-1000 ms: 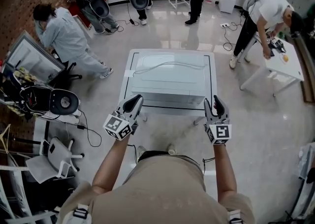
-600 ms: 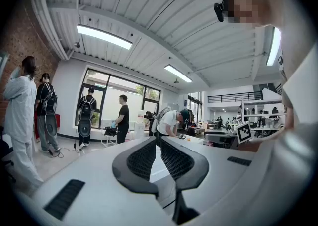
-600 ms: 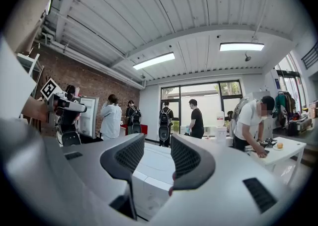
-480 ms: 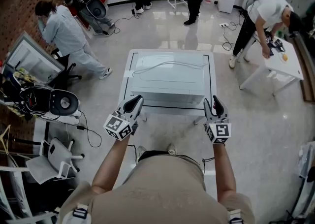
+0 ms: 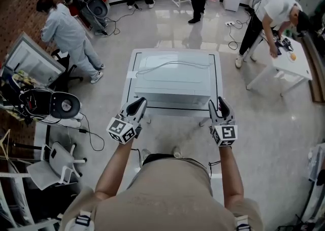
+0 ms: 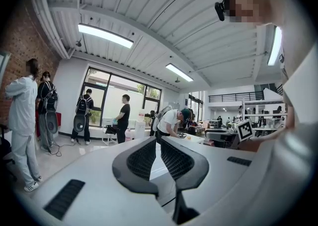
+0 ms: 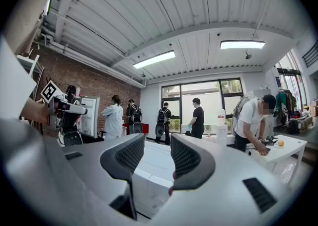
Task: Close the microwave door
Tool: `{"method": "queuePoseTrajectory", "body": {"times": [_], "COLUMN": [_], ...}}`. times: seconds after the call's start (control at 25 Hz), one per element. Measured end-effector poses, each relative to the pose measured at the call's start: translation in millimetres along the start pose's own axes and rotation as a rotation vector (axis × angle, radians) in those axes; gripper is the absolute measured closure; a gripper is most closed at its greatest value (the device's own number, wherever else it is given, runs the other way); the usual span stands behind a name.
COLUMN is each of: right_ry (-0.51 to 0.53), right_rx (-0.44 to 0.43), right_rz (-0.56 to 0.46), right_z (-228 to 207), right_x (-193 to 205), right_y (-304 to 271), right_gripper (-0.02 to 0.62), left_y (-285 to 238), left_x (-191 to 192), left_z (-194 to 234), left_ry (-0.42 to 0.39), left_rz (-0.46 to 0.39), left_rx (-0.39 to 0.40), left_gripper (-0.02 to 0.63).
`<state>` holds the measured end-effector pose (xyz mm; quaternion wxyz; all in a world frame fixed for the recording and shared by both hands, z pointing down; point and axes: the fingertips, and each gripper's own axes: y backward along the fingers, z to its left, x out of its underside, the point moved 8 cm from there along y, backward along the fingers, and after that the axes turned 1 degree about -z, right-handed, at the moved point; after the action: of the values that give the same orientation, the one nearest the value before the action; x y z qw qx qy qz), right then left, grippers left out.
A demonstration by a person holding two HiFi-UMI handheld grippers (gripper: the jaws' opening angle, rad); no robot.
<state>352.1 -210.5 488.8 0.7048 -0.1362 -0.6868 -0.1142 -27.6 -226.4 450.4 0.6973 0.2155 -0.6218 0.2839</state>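
A white microwave (image 5: 175, 80) is seen from above in the middle of a busy workshop floor, set squarely on a white table (image 5: 128, 85) whose top is outlined by a thin black line. The oven's casing is shown plain and boxy, with a pale cable (image 5: 172, 65) lying in a loose curve across its top. Its front is turned toward the person holding the grippers, and from this steep angle that front is reduced to one straight edge, so whether the door is fully home cannot be told. The left gripper (image 5: 138, 106) is held level at the oven's front left corner, its jaws drawn together to a bare slit with nothing in it. The right gripper (image 5: 218, 107) is held level at the front right corner, its jaws parted by a clear gap. Only the microwave's white top and side are seen through that gap, and nothing is gripped. Contact between either gripper and the oven cannot be made out. Behind, a person in pale grey (image 5: 66, 34) is bent forward at the left, and a person in a white shirt (image 5: 269, 14) is leaning over a small white table (image 5: 289, 65) at the right.
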Motion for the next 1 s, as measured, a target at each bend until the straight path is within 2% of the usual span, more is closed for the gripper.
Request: {"method": "queuePoseTrajectory", "body": {"times": [0.4,0.52,0.68,1.0], "right_ry": [-0.04,0.007,0.037,0.024], "right_rx": [-0.019,-0.008,-0.003,-0.001], "right_rz": [-0.004,0.033,0.046,0.046], "right_z": [9,9,10,10], "right_x": [-4,2,7,11], "right_y": [-3,-3,-3,0], "right_gripper": [0.426,0.473,0.489,0.505], "left_y": [6,6,7,10], "left_x": [6,7,8,10], "left_z": [5,5,5,1], "left_ry": [0.004,0.005,-0.001,-0.003], "left_rz": [0.006,0.009,0.008,0.016], "left_rx": [-0.008,-0.01,-0.009,-0.009], "left_gripper": [0.591,0.591,0.591,0.591]}}
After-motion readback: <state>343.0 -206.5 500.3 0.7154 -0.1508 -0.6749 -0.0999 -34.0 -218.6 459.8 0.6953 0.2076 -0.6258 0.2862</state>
